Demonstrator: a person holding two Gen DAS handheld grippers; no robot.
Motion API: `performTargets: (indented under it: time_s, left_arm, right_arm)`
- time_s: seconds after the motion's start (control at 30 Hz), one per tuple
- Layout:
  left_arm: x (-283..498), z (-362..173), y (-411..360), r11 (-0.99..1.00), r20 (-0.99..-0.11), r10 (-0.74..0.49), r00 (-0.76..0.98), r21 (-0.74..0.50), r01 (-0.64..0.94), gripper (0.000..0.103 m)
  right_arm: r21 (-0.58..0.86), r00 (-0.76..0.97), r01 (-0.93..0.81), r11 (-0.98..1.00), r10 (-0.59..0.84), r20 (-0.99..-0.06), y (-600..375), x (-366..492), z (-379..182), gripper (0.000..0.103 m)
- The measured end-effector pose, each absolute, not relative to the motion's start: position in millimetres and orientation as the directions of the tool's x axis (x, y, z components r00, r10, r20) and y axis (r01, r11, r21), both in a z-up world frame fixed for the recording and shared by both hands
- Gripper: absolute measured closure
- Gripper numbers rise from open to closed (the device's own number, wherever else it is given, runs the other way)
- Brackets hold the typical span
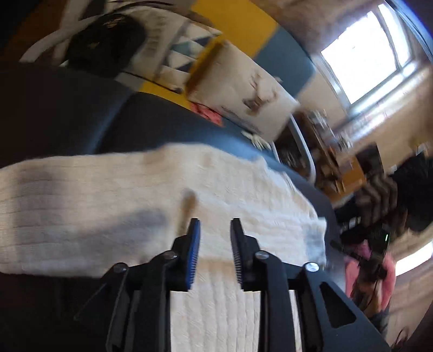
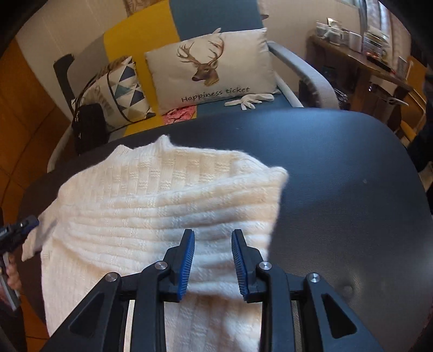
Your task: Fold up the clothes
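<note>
Garment: we see a cream ribbed knit sweater (image 2: pixel 162 205) lying on a dark round table (image 2: pixel 351 168), towards the table's left half in the right wrist view, with its near part running under both of our grippers.
Fold: in the right wrist view the sweater's right side is turned over onto the body, and its folded corner (image 2: pixel 278 173) lifts slightly off the table.
Left gripper: our left gripper (image 1: pixel 215 224) hangs over the sweater (image 1: pixel 135 205), its blue-padded jaws parted with only the knit showing behind the gap; nothing is pinched between them. This view is blurred.
Right gripper: our right gripper (image 2: pixel 213 235) points down at the sweater's near middle, its jaws likewise parted and holding nothing; we cannot tell if the tips touch the knit.
Hands: in the left wrist view a hand (image 1: pixel 379 197) holds the right gripper's handle at the table's right edge.
Behind the table: a seat (image 2: pixel 211 16) in yellow and blue panels carries a white cushion printed with a deer head (image 2: pixel 208 73), a cushion with blue triangles (image 2: pixel 121 86), a black bag (image 2: pixel 89 127), a white glove (image 2: pixel 249 100) and a pink cloth (image 2: pixel 178 113).
Far right: a wooden shelf holding cups (image 2: pixel 351 46) stands beside the seat.
</note>
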State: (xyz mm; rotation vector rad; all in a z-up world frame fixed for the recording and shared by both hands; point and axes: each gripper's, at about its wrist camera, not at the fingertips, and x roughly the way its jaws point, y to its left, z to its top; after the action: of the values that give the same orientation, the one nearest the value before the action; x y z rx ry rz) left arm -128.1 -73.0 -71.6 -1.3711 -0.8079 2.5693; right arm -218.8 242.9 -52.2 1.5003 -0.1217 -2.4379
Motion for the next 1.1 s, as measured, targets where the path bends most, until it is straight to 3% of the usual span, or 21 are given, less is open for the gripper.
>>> performTargets:
  time_s: [0.13, 0.27, 0.4, 0.53, 0.67, 0.9, 1.0, 1.1]
  left_arm:
    - [-143.9, -112.2, -35.8, -0.922, -0.831, 0.267, -0.488, -0.368, 0.123, 0.076]
    - [-152.3, -128.3, -43.4, -0.904, -0.846, 0.229, -0.482, -0.368, 0.216, 0.077]
    - [-142.7, -106.7, -40.9, -0.873, -0.785, 0.299, -0.543, -0.454, 0.176, 0.076]
    - [-160.6, -108.8, -19.4, -0.925, -0.822, 0.221, -0.525, -0.348, 0.155, 0.076]
    - [-180.4, -137.2, -27.0, -0.936, -0.865, 0.153, -0.478, -0.282, 0.210, 0.077]
    - [-154.9, -122.5, -39.9, -0.905, -0.789, 0.217, -0.574, -0.383, 0.185, 0.076]
    - [-147.6, -127.1, -36.3, -0.922, -0.817, 0.177, -0.549, -0.333, 0.198, 0.076]
    - [-149.5, -135.5, -39.7, -0.925, -0.836, 0.160, -0.525, -0.313, 0.217, 0.077]
  right_arm:
    - [0.194, -0.381, 0.257, -0.947, -0.284, -0.880, 237.7, -216.1, -68.6, 0.076]
    - [0.045, -0.312, 0.293, -0.955, -0.140, -0.940, 225.1, -217.1, -101.0, 0.076]
    - [0.114, -0.345, 0.268, -0.957, -0.206, -0.916, 237.3, -222.3, -73.9, 0.076]
    - [0.145, -0.420, 0.304, -0.941, -0.269, -0.867, 230.8, -243.6, -56.3, 0.076]
    - [0.012, -0.367, 0.255, -0.967, -0.108, -0.924, 219.9, -289.2, -88.3, 0.075]
    - [0.081, -0.424, 0.245, -0.966, -0.182, -0.887, 223.3, -277.2, -72.9, 0.075]
    - [0.173, -0.386, 0.324, -0.930, -0.297, -0.873, 210.1, -245.9, -67.3, 0.075]
    - [0.139, -0.324, 0.403, -0.905, -0.283, -0.903, 187.2, -226.6, -83.4, 0.074]
